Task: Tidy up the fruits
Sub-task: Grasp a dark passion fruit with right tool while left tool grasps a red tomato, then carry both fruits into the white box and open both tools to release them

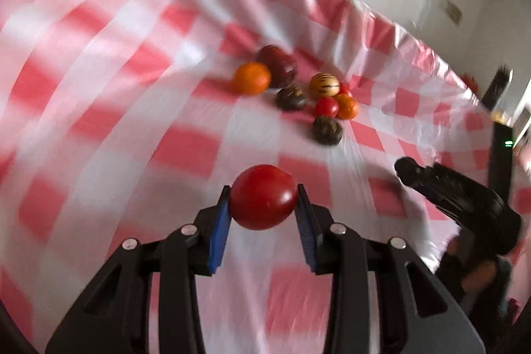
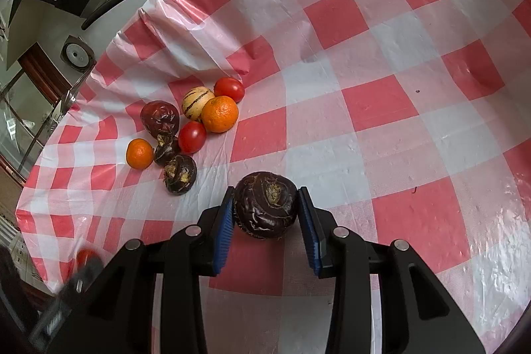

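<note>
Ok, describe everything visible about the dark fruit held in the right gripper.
The dark fruit is round and squat, deep purple-brown and glossy, with wrinkled, cracked skin and a tan, dried patch ringed by ridges on its upper face. It sits clamped between the blue ribbed pads of the right gripper, one pad on each side. Behind it lies the red-and-white checked tablecloth; whether it touches the cloth cannot be told.

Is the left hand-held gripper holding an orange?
No, the left hand-held gripper is shut on a red tomato.
</note>
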`<state>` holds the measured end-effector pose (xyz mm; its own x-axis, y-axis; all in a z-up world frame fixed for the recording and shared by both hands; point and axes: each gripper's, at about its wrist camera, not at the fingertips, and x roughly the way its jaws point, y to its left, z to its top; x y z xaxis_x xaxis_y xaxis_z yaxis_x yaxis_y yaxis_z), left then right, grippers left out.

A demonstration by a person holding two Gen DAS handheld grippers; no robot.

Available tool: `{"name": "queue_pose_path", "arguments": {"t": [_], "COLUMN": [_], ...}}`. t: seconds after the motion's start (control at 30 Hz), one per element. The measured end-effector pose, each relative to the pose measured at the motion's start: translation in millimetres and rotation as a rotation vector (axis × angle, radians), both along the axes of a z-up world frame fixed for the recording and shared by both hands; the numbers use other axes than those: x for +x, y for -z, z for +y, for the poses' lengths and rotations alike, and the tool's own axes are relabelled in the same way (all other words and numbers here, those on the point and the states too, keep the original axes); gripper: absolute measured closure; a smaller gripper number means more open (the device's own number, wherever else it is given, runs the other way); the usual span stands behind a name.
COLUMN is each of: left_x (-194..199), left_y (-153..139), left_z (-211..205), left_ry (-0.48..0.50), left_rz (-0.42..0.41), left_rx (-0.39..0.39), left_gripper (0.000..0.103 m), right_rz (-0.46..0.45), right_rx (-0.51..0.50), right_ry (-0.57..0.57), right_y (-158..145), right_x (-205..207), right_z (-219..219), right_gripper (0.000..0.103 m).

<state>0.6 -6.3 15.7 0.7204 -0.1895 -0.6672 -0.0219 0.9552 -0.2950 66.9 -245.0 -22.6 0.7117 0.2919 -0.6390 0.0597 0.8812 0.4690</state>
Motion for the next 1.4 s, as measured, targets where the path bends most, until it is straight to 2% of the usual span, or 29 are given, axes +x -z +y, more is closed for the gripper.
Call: {"name": "queue_pose_path", "arguments": {"t": [0.03, 0.13, 0.33, 0.6, 0.77, 0.9, 1.1, 1.4], "left_x": [-12.2, -33.2, -39.5, -39.8, -44.7, -67.8, -120.7, -214.0], "left_y": [5.1, 12.6, 11.4, 11.0, 7.6, 6.9, -1.4, 0.1], "left_z": [10.2, 26.6, 38.9, 39.6, 44.0, 55.1, 72.6, 130.4], "left_ry": [-0.019, -0.046, -0.069, -0.056, -0.064, -0.085, -0.098, -0.182], "left_rz": [0.01, 0.013, -0.026, -0.031, -0.063, -0.056, -0.078, -0.109], "left_rx": [-0.043, -0.084, -0.145, -0.163, -0.183, -0.244, -0.176, -0.106], "left_gripper": [0.065, 0.065, 0.065, 0.065, 0.065, 0.065, 0.065, 0.065], "right_rz": [0.0, -0.001, -0.003, -0.005, -0.014, 0.026, 0.011, -0.062], "right_rx": [0.0, 0.001, 0.002, 0.006, 0.01, 0.011, 0.064, -0.029], "right_ry": [0.0, 0.0, 0.0, -0.002, -0.007, -0.02, -0.13, -0.388], "right_y": [-0.2, -0.5, -0.4, -1.2, -2.8, -2.8, -11.1, -30.6], "right_x": [-0.2, -0.4, -0.4, 0.2, -1.2, -16.7, -77.5, -161.8], "right_z": [0.0, -0.2, -0.4, -1.5, -1.4, 6.4, 53.9, 165.9], "right_gripper": [0.066, 0.066, 0.066, 0.066, 0.066, 0.066, 0.066, 0.066]}}
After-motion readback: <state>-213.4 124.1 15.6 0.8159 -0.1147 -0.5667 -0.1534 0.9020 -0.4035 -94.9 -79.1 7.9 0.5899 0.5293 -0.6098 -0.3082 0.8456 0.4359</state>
